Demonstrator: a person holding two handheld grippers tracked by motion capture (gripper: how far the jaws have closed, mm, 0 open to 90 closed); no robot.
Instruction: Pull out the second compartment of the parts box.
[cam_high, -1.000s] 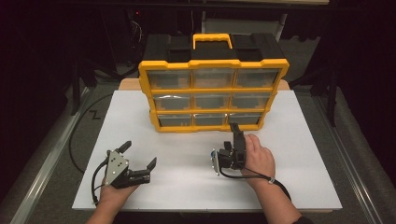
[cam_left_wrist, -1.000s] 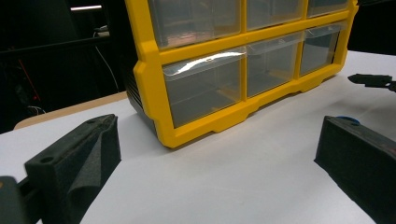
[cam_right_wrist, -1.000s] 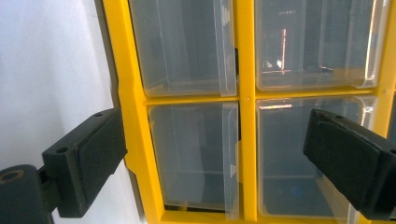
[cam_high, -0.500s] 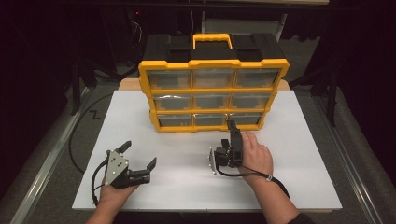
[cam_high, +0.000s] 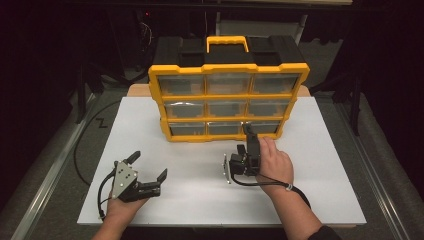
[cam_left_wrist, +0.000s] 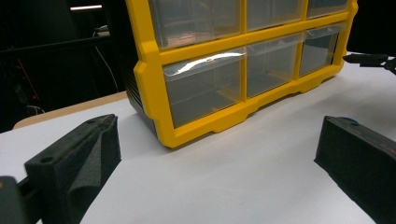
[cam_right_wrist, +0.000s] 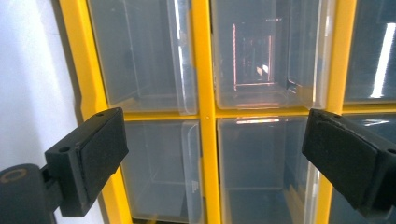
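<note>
Right hand-held gripper (cam_high: 248, 131) seemingly nearer organizer (cam_high: 227, 95)

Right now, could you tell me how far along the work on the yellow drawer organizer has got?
Early stage. Done: nothing yet; every clear drawer of the yellow organizer sits closed. In hand: the right gripper, jaws open, is up against the bottom-right drawer, its camera looking straight at the drawer fronts. The left gripper rests open on the white table, apart from the organizer. Left: probably gripping and pulling that drawer out.
</note>
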